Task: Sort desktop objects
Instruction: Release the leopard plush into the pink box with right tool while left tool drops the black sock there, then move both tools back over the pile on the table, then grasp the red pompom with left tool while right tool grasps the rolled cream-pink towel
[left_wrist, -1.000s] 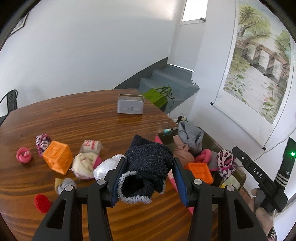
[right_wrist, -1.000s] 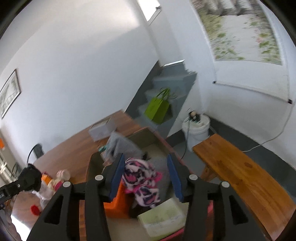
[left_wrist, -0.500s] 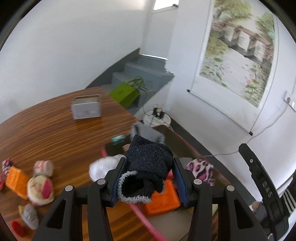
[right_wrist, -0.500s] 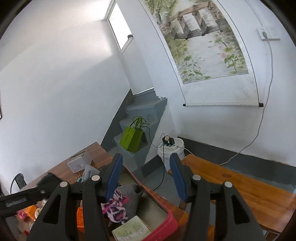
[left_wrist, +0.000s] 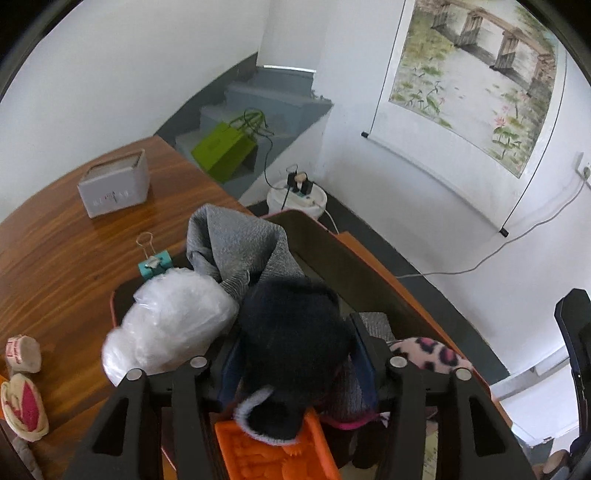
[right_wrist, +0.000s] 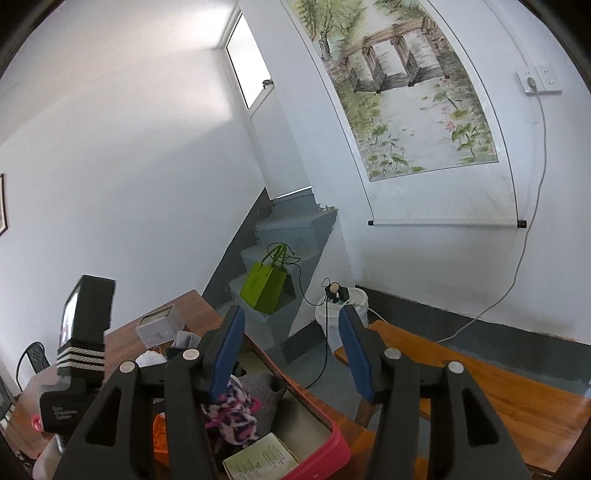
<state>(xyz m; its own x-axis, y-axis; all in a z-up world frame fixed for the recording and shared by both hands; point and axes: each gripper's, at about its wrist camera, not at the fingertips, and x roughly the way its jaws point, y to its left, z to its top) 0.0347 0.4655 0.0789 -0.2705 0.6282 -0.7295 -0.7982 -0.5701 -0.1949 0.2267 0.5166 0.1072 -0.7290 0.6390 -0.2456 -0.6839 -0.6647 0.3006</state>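
My left gripper is shut on a dark navy sock and holds it over the red-rimmed bin. Below the sock lie an orange block, a grey cloth, a crumpled white plastic bag and a pink leopard sock. My right gripper is open and empty, raised above the bin's near edge. The leopard sock and a green-white leaflet show in the bin in the right wrist view.
On the wooden table stand a white box and a teal binder clip; rolled socks lie at the left edge. A wooden bench, white bucket and green bag are beyond.
My left gripper has carried the navy sock from over the table to over the bin and lower. My right gripper has let go of the leopard sock and risen.
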